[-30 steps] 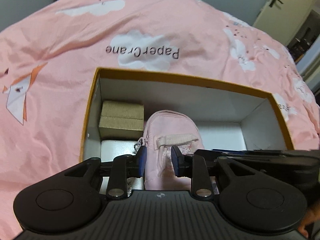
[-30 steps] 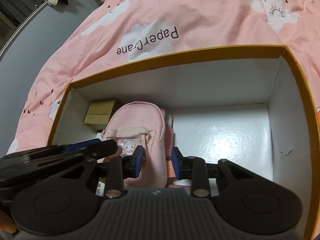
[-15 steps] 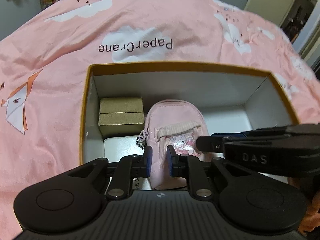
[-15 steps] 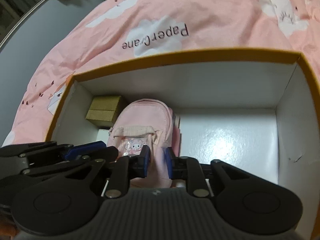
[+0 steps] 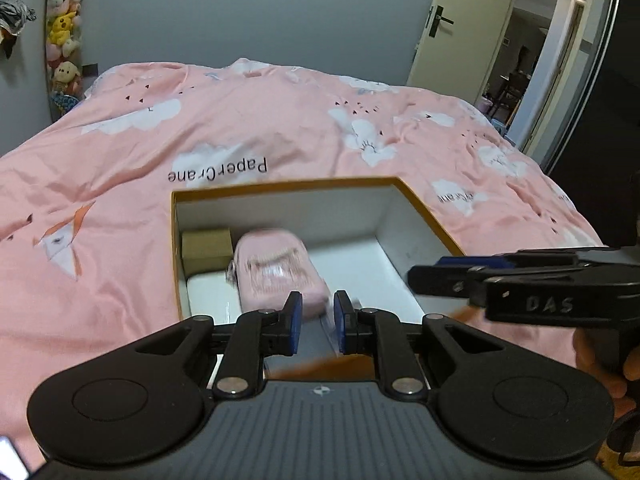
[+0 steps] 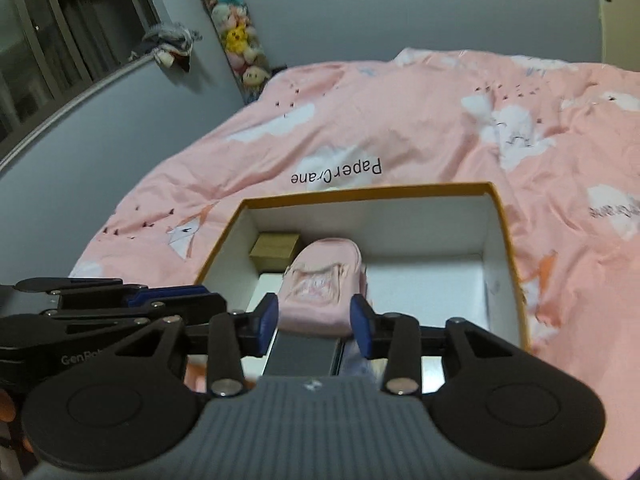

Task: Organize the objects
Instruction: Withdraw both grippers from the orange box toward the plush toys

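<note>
An open box with an orange rim lies on the pink bedspread. Inside it, a small pink backpack lies next to a brown carton in the far left corner. My left gripper hangs above the near edge of the box, shut, with nothing between its blue pads. My right gripper hovers beside it; its jaws are opening and stand apart, the backpack showing beyond them, untouched. Each gripper appears in the other's view: right, left.
A dark flat item and a white one lie in the near part of the box. The pink bedspread spreads all around. Plush toys hang on the grey wall; a door stands ajar at the back right.
Both grippers have drawn back and risen away from the box. The left jaws closed. The right jaws narrowed, then widened. The backpack stays in the box.
</note>
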`<action>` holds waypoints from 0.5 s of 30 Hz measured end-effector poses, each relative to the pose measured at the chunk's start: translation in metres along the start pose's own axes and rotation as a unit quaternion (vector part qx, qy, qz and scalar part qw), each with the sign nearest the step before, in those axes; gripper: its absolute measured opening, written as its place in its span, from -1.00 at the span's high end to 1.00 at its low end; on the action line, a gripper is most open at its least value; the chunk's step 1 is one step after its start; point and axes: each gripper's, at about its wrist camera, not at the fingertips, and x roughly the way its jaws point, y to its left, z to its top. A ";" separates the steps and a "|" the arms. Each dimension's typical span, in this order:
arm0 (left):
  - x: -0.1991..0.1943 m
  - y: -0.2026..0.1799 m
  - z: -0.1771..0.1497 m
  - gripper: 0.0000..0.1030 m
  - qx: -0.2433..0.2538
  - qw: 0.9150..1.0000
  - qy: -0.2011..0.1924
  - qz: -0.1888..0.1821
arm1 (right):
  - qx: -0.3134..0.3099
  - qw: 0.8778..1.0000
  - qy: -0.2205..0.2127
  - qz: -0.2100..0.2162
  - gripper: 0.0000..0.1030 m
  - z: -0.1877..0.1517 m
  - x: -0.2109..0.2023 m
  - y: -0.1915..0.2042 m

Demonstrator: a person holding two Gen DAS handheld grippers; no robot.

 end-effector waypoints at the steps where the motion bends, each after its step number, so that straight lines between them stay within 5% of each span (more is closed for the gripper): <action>1: -0.005 -0.003 -0.006 0.63 0.006 1.000 -0.001 -0.002 | 0.004 1.000 -0.009 -0.007 0.19 -0.009 -0.010 0.001; 6: -0.017 -0.015 -0.040 0.38 0.031 0.999 0.013 0.029 | 0.021 0.999 -0.005 -0.045 0.19 -0.054 -0.034 0.004; 10: -0.006 -0.009 -0.064 0.38 -0.028 0.995 0.089 -0.015 | 0.055 0.996 0.045 -0.047 0.19 -0.088 -0.030 -0.001; 15: 0.008 -0.020 -0.081 0.38 -0.010 0.992 0.121 -0.024 | 0.091 0.990 0.088 -0.061 0.19 -0.118 -0.018 -0.010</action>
